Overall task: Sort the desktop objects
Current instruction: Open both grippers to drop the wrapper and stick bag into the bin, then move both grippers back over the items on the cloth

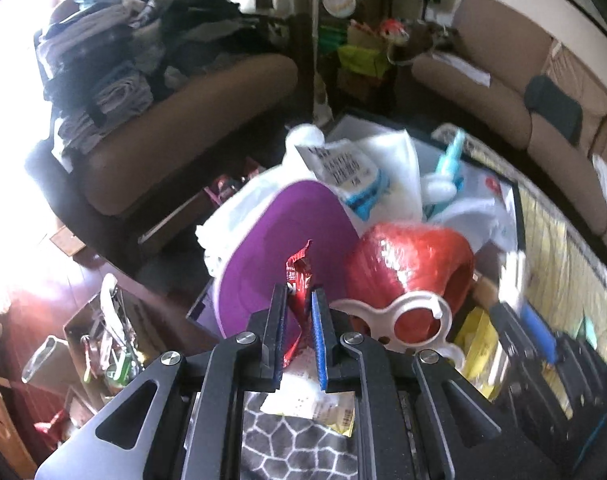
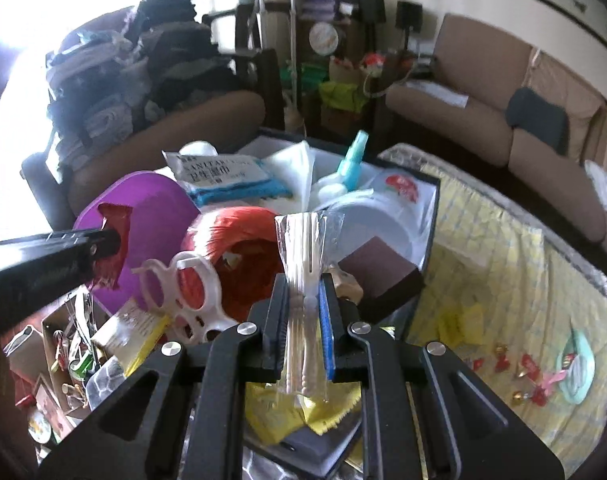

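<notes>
My left gripper (image 1: 299, 294) is shut on a crinkled red foil wrapper (image 1: 299, 268), held over a purple lid (image 1: 271, 236). In the right wrist view that gripper (image 2: 103, 240) comes in from the left with the red wrapper (image 2: 113, 248) in its tip. My right gripper (image 2: 303, 284) is shut on a clear packet of white plastic forks (image 2: 303, 248), upright between the pads. Just beyond lie a red twine spool (image 2: 239, 248), seen in the left wrist view as a red spool (image 1: 411, 264), and a white ring-shaped plastic holder (image 2: 191, 292).
A dark box (image 2: 431, 196) holds a wipes pack (image 2: 223, 176), a teal spray bottle (image 2: 353, 160) and white plates. A yellow quilted cloth (image 2: 503, 264) covers the table at right. A carton of utensils (image 2: 67, 344) stands low left. Brown sofas (image 2: 463, 120) lie behind.
</notes>
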The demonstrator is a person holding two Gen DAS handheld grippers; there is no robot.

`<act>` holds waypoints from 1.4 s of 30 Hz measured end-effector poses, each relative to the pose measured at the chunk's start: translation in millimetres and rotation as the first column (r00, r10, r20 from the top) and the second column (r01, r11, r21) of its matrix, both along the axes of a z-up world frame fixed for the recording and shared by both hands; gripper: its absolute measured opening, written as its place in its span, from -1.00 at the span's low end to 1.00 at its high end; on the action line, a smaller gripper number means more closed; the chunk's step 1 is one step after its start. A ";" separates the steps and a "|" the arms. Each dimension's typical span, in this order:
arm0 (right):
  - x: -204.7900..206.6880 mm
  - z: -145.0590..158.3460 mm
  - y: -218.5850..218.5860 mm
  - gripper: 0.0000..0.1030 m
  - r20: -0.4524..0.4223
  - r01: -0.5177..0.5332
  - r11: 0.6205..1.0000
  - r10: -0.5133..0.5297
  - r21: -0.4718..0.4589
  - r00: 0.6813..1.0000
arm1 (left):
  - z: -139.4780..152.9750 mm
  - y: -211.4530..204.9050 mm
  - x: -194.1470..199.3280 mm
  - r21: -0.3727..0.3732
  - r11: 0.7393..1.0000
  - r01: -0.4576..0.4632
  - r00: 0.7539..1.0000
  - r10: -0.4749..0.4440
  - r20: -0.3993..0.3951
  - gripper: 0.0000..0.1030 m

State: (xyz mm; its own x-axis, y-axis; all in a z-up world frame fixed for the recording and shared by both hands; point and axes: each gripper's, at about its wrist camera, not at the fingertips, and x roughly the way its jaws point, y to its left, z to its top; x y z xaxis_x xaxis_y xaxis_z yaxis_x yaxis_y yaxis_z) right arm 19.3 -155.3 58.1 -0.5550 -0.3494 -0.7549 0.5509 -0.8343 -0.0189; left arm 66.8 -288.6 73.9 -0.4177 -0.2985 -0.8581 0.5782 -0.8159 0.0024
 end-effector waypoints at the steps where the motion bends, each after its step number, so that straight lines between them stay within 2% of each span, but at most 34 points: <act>1: -3.4 -3.5 -3.3 -0.73 0.008 0.010 1.000 -0.010 0.016 1.000 | -3.4 1.1 -3.1 -0.004 1.000 0.011 1.000 -0.011 0.021 -0.78; 4: -7.9 -15.6 -7.7 -0.73 0.035 0.024 0.999 -0.026 0.042 0.999 | -14.1 2.9 -9.7 -0.078 0.997 0.000 0.995 0.008 0.099 -0.78; 7: -8.9 -28.2 -12.7 -0.72 0.078 0.008 0.996 -0.015 0.094 0.997 | -22.1 1.4 -12.8 -0.054 0.999 0.008 0.992 -0.001 0.129 -0.78; 9: -9.1 -33.2 -12.3 -0.72 0.098 0.011 0.995 -0.020 0.094 0.995 | -23.6 2.4 -12.3 -0.054 0.999 0.006 0.990 0.002 0.141 -0.78; 12: -7.9 -32.7 -6.3 -0.64 0.113 0.023 0.996 -0.033 0.089 0.993 | -20.4 4.1 -11.1 -0.068 0.998 -0.003 0.990 0.013 0.143 -0.48; 14: -4.9 -26.2 1.6 -0.43 0.104 0.040 0.996 -0.049 0.083 0.993 | -14.4 5.5 -8.3 -0.070 0.998 -0.004 0.992 0.013 0.127 -0.15; 15: -1.2 -22.4 5.8 -0.25 0.104 0.044 0.996 -0.052 0.081 0.993 | -12.7 6.0 -7.7 -0.063 0.998 -0.003 0.993 0.011 0.118 -0.08; 16: 1.7 -17.4 12.4 -0.06 0.105 0.048 0.996 -0.056 0.077 0.993 | -10.0 6.0 -6.6 -0.053 0.999 -0.003 0.995 0.009 0.104 0.07; 17: 3.9 -13.5 17.7 0.02 0.106 0.055 0.995 -0.063 0.079 0.992 | -6.9 6.1 -5.5 -0.043 0.999 -0.004 0.996 0.008 0.091 0.24; 19: 11.5 -5.6 34.1 0.13 0.103 0.078 0.992 -0.088 0.099 0.991 | -1.2 8.7 -3.9 -0.040 0.999 -0.005 0.998 0.008 0.069 0.42; 21: 15.9 -1.1 51.3 0.22 0.109 0.113 0.986 -0.127 0.121 0.986 | 4.9 14.6 -3.8 -0.046 0.999 0.006 0.999 -0.004 0.051 0.51; 24: 18.2 4.7 82.2 0.22 0.118 0.180 0.977 -0.193 0.114 0.974 | 10.3 25.6 -6.2 -0.039 0.999 0.038 0.999 -0.037 0.030 0.56; 27: 15.9 11.5 106.8 0.22 0.086 0.243 0.958 -0.258 0.155 0.962 | 12.5 41.4 -10.0 0.008 0.996 0.093 0.995 -0.093 0.040 0.58; 29: 14.0 12.1 121.9 0.22 0.066 0.283 0.935 -0.303 0.212 0.951 | 8.6 55.8 -14.0 0.063 0.987 0.146 0.985 -0.151 0.078 0.58; 33: 11.0 7.6 159.1 0.22 0.105 0.332 0.905 -0.370 0.266 0.923 | 9.6 104.4 -23.4 0.050 0.960 0.276 0.948 -0.280 0.153 0.58; 36: 5.9 2.3 191.2 0.22 0.148 0.376 0.890 -0.421 0.259 0.895 | 25.3 138.9 -25.6 0.039 0.934 0.355 0.927 -0.358 0.115 0.58; 39: 3.1 1.7 216.9 0.22 0.148 0.410 0.873 -0.457 0.265 0.877 | 43.9 171.8 -24.4 0.004 0.908 0.419 0.905 -0.418 0.082 0.62; 42: 3.1 7.7 235.3 0.22 0.143 0.439 0.868 -0.477 0.231 0.867 | 55.0 204.7 -26.5 -0.022 0.873 0.487 0.873 -0.485 0.061 0.66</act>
